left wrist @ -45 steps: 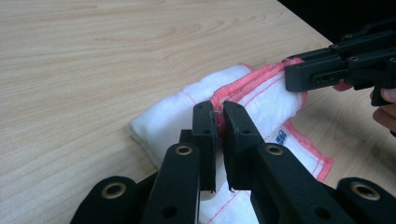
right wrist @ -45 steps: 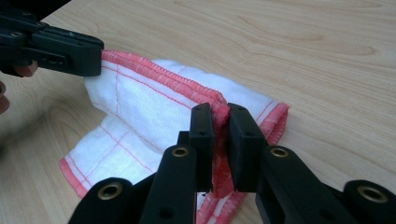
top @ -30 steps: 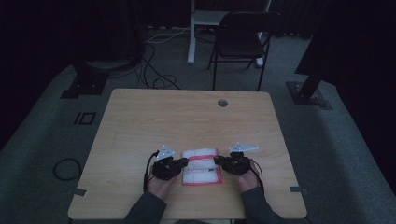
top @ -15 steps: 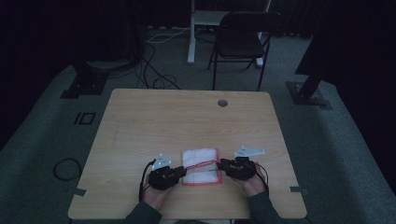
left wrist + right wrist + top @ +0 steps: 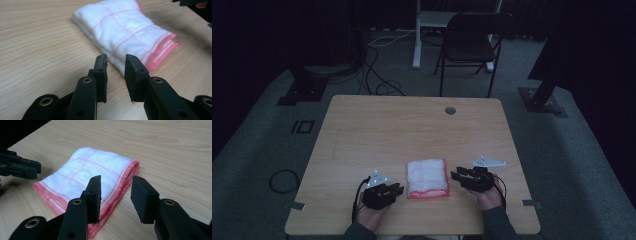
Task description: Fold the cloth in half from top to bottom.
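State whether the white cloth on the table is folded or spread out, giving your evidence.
Folded. The cloth lies as a compact rectangle, and its pink-hemmed edges show several stacked layers.

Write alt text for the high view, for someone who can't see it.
A folded white cloth with pink edging lies near the front edge of a light wooden table, between two black hand-held grippers. The left gripper and the right gripper sit just off its two sides, jaws open and just widened, nothing between them. A black folding chair stands behind.

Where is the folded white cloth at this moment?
In the high view the folded white cloth lies on the table near its front edge, between the left tool and the right tool.
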The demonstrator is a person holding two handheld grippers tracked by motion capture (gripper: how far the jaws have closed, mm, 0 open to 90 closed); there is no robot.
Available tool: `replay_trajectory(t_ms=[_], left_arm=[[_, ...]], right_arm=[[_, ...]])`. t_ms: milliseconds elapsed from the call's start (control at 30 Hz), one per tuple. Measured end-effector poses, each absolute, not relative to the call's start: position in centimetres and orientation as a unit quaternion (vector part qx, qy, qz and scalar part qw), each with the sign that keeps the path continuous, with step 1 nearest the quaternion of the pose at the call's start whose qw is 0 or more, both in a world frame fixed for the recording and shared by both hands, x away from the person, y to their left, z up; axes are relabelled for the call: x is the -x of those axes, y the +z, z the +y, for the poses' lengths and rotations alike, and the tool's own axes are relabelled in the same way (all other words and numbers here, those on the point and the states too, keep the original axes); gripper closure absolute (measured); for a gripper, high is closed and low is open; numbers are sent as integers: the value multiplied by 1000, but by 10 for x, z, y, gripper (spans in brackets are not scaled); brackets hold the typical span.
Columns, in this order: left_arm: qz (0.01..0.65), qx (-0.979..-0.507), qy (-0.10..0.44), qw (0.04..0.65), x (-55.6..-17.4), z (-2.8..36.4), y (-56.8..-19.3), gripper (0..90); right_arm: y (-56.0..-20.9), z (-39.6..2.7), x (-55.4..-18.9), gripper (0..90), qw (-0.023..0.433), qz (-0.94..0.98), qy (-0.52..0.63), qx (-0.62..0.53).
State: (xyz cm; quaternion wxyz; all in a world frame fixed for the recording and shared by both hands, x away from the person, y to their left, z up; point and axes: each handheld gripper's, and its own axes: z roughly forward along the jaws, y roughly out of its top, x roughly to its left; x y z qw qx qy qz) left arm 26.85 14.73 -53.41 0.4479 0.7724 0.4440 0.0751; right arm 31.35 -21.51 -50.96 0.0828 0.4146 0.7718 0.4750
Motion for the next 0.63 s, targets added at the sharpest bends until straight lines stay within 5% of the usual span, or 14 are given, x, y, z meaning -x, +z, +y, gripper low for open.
replay_trajectory(t_ms=[633], left_arm=[[480, -753, 111, 436, -278, 172, -538, 718]], right_arm=[[-531, -218, -323, 575, 135, 775, 434, -438]])
